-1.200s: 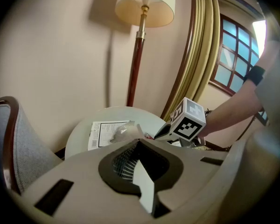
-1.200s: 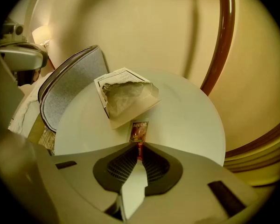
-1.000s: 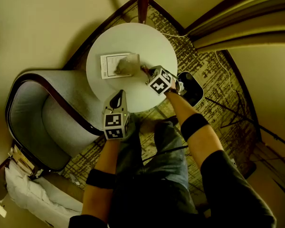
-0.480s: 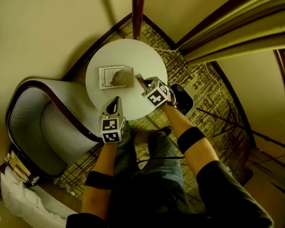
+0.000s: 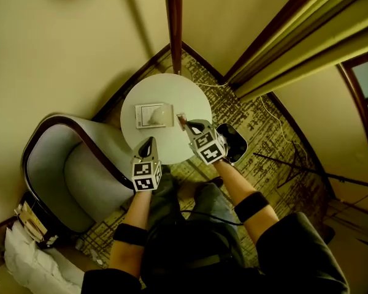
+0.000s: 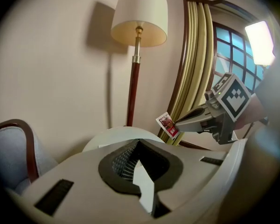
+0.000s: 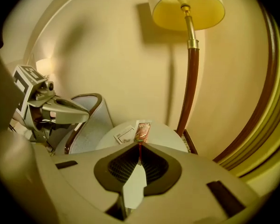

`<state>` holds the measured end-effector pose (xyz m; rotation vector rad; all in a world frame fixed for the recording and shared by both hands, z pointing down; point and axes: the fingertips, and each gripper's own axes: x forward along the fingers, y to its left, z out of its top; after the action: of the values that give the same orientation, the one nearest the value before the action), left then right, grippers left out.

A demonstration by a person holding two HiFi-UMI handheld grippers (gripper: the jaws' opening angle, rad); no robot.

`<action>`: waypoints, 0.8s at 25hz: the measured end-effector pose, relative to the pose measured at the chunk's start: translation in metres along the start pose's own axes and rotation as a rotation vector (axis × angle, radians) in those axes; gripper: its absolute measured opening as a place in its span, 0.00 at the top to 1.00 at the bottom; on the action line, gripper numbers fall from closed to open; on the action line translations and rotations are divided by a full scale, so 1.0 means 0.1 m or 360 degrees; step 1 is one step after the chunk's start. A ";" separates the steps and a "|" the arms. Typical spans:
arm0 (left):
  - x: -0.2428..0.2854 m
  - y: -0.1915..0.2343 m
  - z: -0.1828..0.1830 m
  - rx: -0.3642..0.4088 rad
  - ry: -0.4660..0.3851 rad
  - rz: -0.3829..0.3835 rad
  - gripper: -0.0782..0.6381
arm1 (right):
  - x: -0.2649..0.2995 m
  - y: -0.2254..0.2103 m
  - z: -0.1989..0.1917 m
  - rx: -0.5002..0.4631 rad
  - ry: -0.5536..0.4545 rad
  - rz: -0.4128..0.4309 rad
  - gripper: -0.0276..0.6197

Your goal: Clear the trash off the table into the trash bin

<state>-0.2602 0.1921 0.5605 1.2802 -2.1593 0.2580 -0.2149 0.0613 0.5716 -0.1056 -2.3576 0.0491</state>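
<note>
Left claw point(image 5: 148, 144) pinched together, empty, now raised above the tabletop point(image 5: 172, 87). My right claw point(image 5: 185, 125) has risen too, clamped on the red wrapper point(image 7: 142, 131). It's off the table; I'd carry it right to the trash bin point(image 5: 234, 143).

so the round table point(image 5: 172, 90) sits in the room's corner; lamp pole point(image 5: 173, 29) right behind its far edge; armchair point(image 5: 67, 170) tucked against its left edge; bin point(image 5: 242, 139) on the floor just off its right edge, curtain point(image 5: 282, 41) further back on that side; a sheet of paper point(image 5: 145, 116) lies about mid-table with a wad point(image 5: 162, 113) on its right half; packet point(image 5: 181, 120) pinched in the right gripper point(image 5: 185, 125) above the table's right edge; left gripper point(image 5: 148, 144) over the near edge
</note>
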 end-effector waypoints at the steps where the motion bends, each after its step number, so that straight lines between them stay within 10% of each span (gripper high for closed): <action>1: -0.05 -0.02 0.04 0.0010 -0.0007 0.0000 0.88 | -0.09 0.03 0.04 0.0021 -0.0042 -0.0008 0.91; 11: -0.20 -0.55 0.40 0.0154 -0.0038 -0.0156 0.88 | -0.87 -0.09 0.17 0.0232 -0.0284 -0.0164 0.90; 20: 0.17 -1.86 0.55 0.0396 -0.0005 -0.0540 0.88 | -1.79 -0.70 -0.57 0.0471 -0.0285 -0.0479 0.90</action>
<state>-0.1305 0.0595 0.5013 1.7605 -1.9148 0.3914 -0.0524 -0.0246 0.4907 0.4122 -2.4889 0.2685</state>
